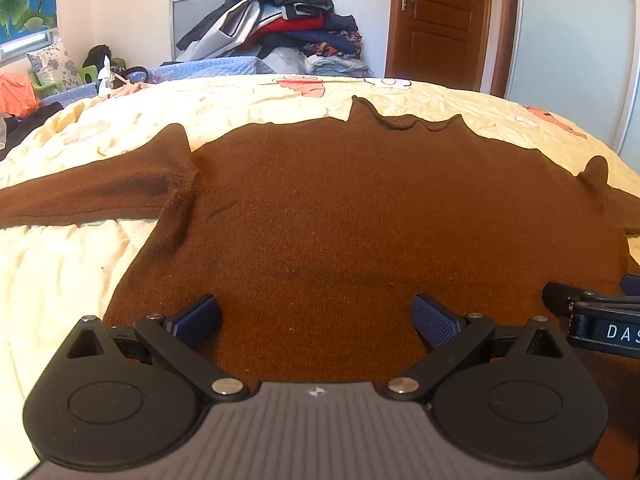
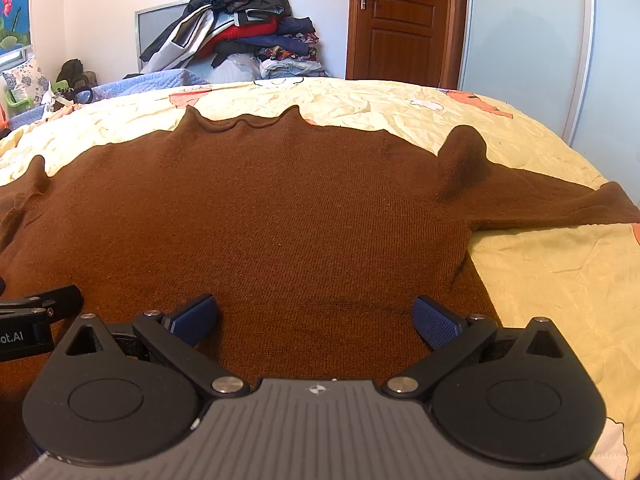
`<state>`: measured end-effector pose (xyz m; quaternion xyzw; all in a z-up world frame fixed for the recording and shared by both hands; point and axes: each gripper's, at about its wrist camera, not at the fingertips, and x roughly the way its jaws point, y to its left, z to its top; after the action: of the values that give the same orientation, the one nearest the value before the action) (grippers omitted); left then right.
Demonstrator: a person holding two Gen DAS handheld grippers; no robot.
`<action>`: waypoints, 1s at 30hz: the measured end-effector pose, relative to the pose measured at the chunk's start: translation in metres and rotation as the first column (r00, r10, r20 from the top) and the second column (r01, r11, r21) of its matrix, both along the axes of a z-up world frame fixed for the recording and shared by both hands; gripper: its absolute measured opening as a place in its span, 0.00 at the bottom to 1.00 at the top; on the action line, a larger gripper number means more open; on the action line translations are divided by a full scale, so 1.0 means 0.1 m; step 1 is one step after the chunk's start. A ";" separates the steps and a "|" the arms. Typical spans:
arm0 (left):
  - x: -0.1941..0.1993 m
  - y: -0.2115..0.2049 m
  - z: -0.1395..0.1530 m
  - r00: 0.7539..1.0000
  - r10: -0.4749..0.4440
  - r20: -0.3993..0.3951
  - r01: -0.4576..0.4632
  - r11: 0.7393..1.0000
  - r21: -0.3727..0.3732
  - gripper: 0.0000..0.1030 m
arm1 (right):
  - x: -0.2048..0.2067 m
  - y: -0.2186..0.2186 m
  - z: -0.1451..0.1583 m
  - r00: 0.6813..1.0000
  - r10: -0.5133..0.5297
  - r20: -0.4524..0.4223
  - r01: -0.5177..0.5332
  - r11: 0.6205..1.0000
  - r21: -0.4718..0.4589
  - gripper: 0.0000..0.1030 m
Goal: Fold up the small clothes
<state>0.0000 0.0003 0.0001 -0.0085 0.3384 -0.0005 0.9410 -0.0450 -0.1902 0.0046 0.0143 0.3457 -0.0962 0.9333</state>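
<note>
- The brown sweater [image 1: 320, 220] lay spread flat on the bed [image 1: 60, 280], neck end away from the cameras, hem nearest, both sleeves stretched out to the sides.
- The left gripper [image 1: 316, 320] hovered over the hem area with its jaws wide apart and nothing between them; the right gripper [image 2: 316, 320] sat just beside it over the same edge, jaws equally spread and empty.
- No fold seemed begun, so the step in hand was probably taking hold of the cloth for a first fold.
- To do it well, each gripper should likely close on both knit layers near the hem corners, not on the top layer alone.
- The left sleeve [image 1: 88, 196] was bunched at the shoulder, and the right sleeve [image 2: 540, 200] humped up near its armpit; smoothing these first would give a flatter fold.
- Lifting both sides evenly should keep the soft knit from dragging the crumpled yellow sheet [image 2: 540, 280].
</note>
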 end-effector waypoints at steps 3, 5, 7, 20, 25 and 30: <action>0.00 0.00 0.00 1.000 0.000 0.000 0.000 1.000 0.001 1.00 | 0.00 0.00 0.00 1.000 0.000 0.000 0.000 1.000 0.001 1.00; 0.00 0.00 0.00 1.000 0.001 0.000 -0.001 1.000 0.002 1.00 | 0.00 0.00 0.00 1.000 0.000 0.000 0.000 1.000 0.001 1.00; 0.00 -0.01 0.00 1.000 0.002 -0.002 -0.002 1.000 0.006 1.00 | 0.00 0.00 0.00 1.000 0.000 0.000 0.000 1.000 0.001 1.00; -0.02 -0.05 0.00 1.000 0.015 -0.003 -0.014 1.000 0.028 1.00 | 0.00 0.00 0.00 1.000 0.000 -0.001 0.000 1.000 0.000 1.00; -0.01 -0.03 0.00 1.000 0.017 -0.009 -0.017 1.000 0.020 1.00 | 0.00 0.00 0.00 1.000 0.000 -0.002 0.000 1.000 0.000 1.00; 0.02 -0.02 0.01 1.000 0.013 -0.024 -0.013 1.000 0.016 1.00 | 0.00 0.00 0.00 1.000 0.000 -0.002 0.000 1.000 0.000 1.00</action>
<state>0.0017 -0.0015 0.0007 -0.0032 0.3494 0.0085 0.9369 -0.0447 -0.1907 0.0043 0.0142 0.3468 -0.0963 0.9329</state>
